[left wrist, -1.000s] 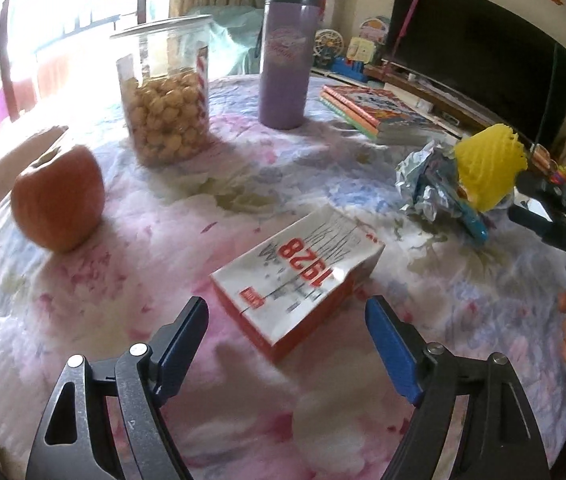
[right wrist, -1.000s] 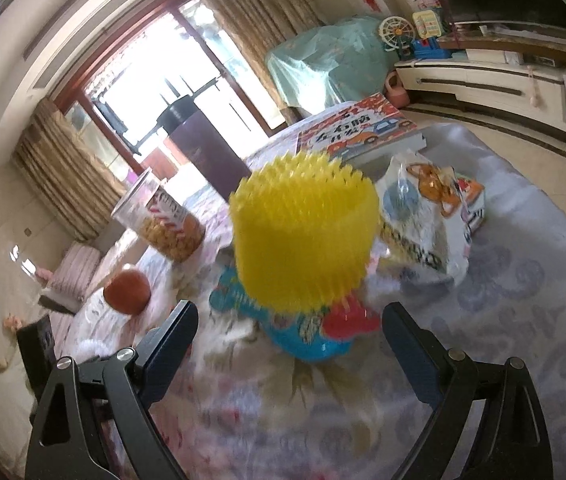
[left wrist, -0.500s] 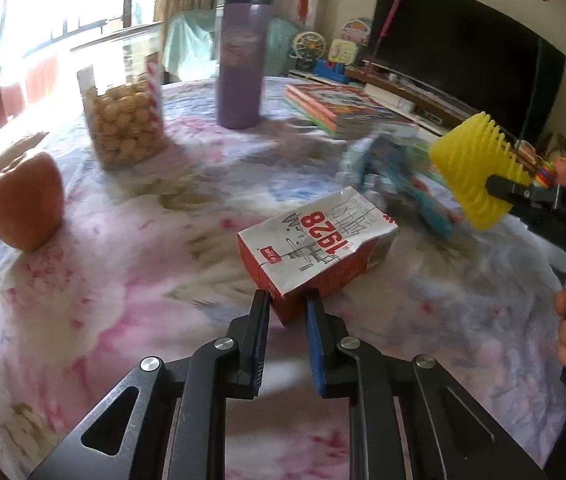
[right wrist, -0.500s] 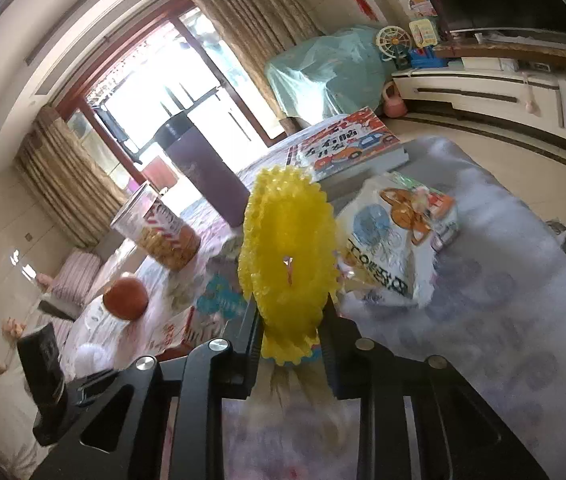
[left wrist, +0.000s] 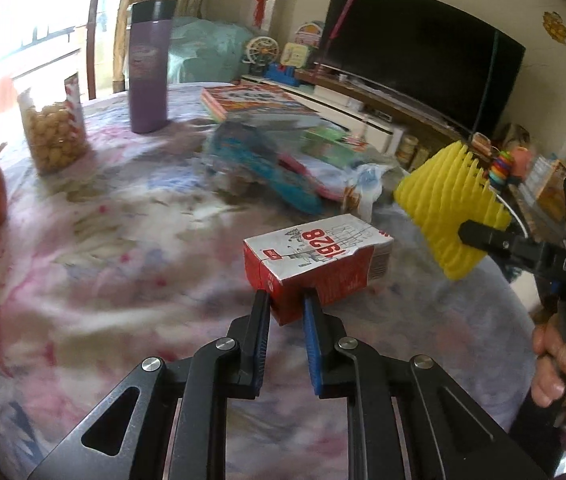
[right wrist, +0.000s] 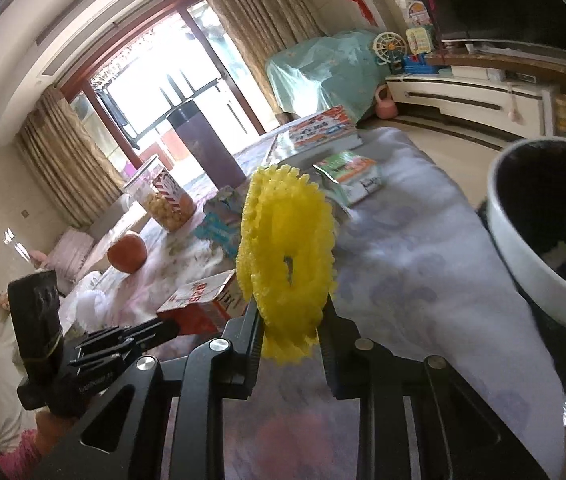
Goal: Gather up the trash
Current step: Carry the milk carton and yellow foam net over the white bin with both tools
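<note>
My left gripper [left wrist: 286,300] pinched the red carton [left wrist: 315,258], my right gripper [right wrist: 289,316] squeezed the yellow foam net [right wrist: 287,260], bin [right wrist: 523,264] at three o'clock, wrappers [left wrist: 283,172] left.

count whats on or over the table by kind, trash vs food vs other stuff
trash: 4 – red carton, yellow foam net, blue wrapper, green packet
food: 2 – apple, snack jar
other: 2 – purple flask, books
total: 8

Daylight glare from window [right wrist: 155,92], motion-blurred tablecloth [left wrist: 123,240], fisheye-bent dark edges
</note>
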The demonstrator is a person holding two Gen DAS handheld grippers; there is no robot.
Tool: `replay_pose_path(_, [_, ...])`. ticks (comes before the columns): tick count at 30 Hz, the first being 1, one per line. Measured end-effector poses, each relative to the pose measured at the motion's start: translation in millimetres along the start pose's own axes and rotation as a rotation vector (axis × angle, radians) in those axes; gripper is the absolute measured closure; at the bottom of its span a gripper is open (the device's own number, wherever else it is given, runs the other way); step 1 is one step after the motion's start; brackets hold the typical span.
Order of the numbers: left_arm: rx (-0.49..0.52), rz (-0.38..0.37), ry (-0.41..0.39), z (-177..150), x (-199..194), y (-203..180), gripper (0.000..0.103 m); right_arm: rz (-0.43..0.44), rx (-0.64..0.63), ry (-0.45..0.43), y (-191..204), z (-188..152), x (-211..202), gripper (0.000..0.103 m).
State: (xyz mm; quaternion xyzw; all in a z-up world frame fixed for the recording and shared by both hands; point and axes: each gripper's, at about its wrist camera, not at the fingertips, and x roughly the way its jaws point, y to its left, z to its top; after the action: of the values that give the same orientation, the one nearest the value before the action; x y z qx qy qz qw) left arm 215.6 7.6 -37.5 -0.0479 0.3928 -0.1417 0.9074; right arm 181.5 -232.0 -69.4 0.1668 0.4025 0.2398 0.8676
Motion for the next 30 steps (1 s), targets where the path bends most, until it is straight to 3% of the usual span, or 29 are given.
replay_pose_path(20, [0.103,-0.102,-0.005,11.8,18.8,-87.3,0.089,-0.137,0.072,-0.077,-55.6,-13.2,-66.1,0.078])
replay_pose_path(22, [0.118,-0.109,-0.002,12.1,21.9,-94.0,0.091,-0.14,0.078,-0.08,-59.6,-15.0,-69.7,0.078])
replay_pose_path(23, [0.122,-0.114,0.005,11.7,23.8,-96.3,0.103,-0.142,0.082,-0.081,-61.2,-15.5,-70.4,0.078])
replay_pose_path(27, [0.142,-0.146,0.074,7.8,39.6,-102.6,0.103,-0.137,0.089,-0.075,-65.8,-19.7,-72.2,0.078])
replay_pose_path(28, [0.147,-0.14,0.088,7.4,42.6,-103.3,0.1,-0.137,0.09,-0.075,-67.0,-21.1,-73.4,0.077])
replay_pose_path(29, [0.147,-0.139,0.107,7.1,46.1,-103.0,0.088,-0.138,0.091,-0.076,-67.8,-21.9,-74.1,0.078])
replay_pose_path(30, [0.142,-0.133,0.119,7.2,48.2,-101.6,0.068,-0.138,0.092,-0.078,-68.9,-22.5,-75.2,0.078])
